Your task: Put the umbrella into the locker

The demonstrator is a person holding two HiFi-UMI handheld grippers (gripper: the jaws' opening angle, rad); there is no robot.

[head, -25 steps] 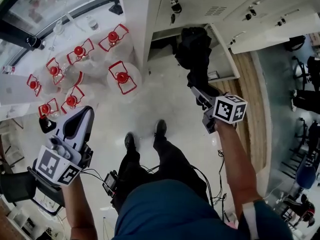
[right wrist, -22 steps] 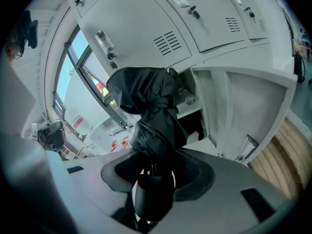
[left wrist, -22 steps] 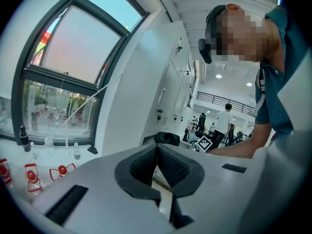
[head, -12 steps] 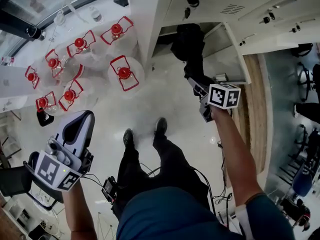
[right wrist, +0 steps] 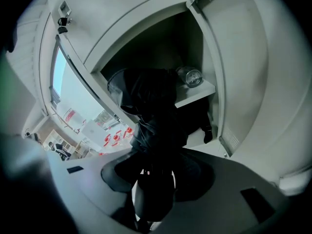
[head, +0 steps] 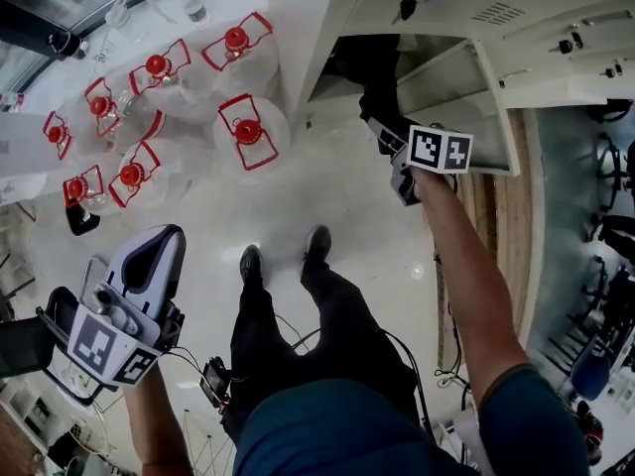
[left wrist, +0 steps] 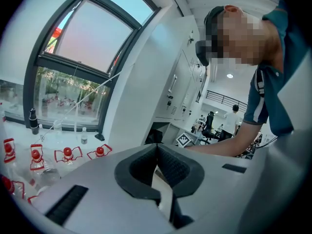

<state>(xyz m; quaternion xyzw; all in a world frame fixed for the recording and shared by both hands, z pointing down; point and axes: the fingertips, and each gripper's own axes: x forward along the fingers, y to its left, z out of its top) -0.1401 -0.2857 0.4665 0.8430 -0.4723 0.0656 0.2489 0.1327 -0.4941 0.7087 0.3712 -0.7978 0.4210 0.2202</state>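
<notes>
At 12 o'clock the locker [right wrist: 202, 138] stands open, but the black umbrella [right wrist: 151, 111] fills most of its mouth. A shelf [right wrist: 197, 92] bearing a jar [right wrist: 191, 76] crosses it, and the open door [head: 476, 97] walls off 2 o'clock. Red-capped bottles [head: 248, 132] crowd 10 o'clock; the floor [head: 337, 206] between lies free.

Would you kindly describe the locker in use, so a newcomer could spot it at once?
Beside the red-capped water jugs stands a bank of pale grey lockers. The locker in use sits low; unlike its shut neighbours, its door stands open, a black umbrella at its mouth.
</notes>
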